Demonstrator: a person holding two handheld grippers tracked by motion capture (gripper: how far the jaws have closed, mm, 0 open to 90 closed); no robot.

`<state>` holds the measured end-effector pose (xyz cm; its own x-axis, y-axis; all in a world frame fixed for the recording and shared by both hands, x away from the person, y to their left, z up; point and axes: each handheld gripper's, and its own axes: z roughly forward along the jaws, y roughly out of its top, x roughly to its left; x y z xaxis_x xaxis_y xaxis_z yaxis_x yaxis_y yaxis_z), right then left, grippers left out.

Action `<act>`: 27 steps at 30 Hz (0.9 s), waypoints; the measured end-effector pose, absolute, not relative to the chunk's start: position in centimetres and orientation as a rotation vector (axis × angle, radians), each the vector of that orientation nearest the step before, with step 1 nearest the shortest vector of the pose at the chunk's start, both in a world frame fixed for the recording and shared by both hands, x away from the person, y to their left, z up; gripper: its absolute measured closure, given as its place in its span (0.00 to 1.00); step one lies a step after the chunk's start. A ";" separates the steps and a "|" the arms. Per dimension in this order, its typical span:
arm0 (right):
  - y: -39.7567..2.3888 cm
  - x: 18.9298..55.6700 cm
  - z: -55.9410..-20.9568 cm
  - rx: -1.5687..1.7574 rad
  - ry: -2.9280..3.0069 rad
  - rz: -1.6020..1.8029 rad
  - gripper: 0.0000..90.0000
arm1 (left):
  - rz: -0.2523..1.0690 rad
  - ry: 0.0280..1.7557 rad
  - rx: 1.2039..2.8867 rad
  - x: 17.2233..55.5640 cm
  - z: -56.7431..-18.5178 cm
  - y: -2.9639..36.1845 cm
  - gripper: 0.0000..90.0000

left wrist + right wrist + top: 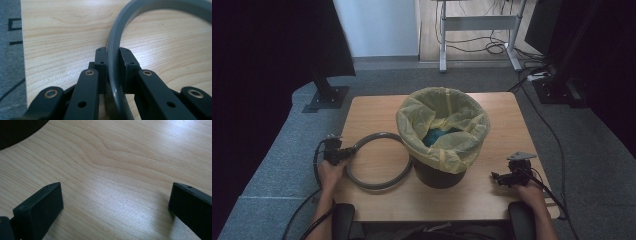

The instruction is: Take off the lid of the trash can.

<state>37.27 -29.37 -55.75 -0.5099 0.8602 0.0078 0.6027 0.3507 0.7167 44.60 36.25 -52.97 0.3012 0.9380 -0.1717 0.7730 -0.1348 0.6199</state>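
Left gripper: your left gripper (113,65) is clamped on the grey ring (377,161), one jaw inside the hoop and one outside, pads pressed flat on the band.
Right gripper: your right gripper (501,177) rests low by the table's right front, jaws spread wide with nothing between them but bare wood.
Ring, where it is: it lies at the left of the wooden table (492,200), just beside the bin (443,135), and its far side looks tucked against the bin's dark base. You've got it by the left edge, the point farthest from the bin.
Bin: dark tub, yellow bag (447,107) folded over the rim, something blue down inside.
How the ring will handle: reads as a stiff, thin plastic hoop, light, smooth and a bit glossy, so likely to slip or swivel in a single pinch.
Where to hold: across the band's thickness, as you have it now, pads square. For a level carry, a second pinch on the opposite side would stop it drooping.
Watch out: the bag is soft and loose, so the ring could snag or drag it.
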 end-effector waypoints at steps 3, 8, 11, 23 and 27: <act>-29.4 37.3 -55.7 1.286 2.248 0.956 0.00 | 0.364 1.503 1.954 44.4 -53.3 36.1 0.86; -29.4 37.3 -55.8 1.286 2.248 0.955 0.00 | 0.408 1.472 1.995 44.3 -53.3 35.7 0.78; -29.4 37.3 -55.7 1.286 2.248 0.955 0.00 | 0.454 1.428 2.016 44.0 -53.6 35.3 0.63; -29.4 37.3 -55.8 1.286 2.248 0.956 0.00 | 0.494 1.385 2.080 44.1 -54.6 34.5 0.04; -29.4 37.3 -55.8 1.286 2.248 0.956 0.00 | 0.491 1.386 2.084 44.1 -54.6 34.5 0.00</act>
<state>37.27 -29.37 -55.75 -0.5100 0.8601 0.0079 0.6026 0.3507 0.7168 44.14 34.48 -54.60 0.3920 0.9199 -0.0147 0.7053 -0.2902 0.6468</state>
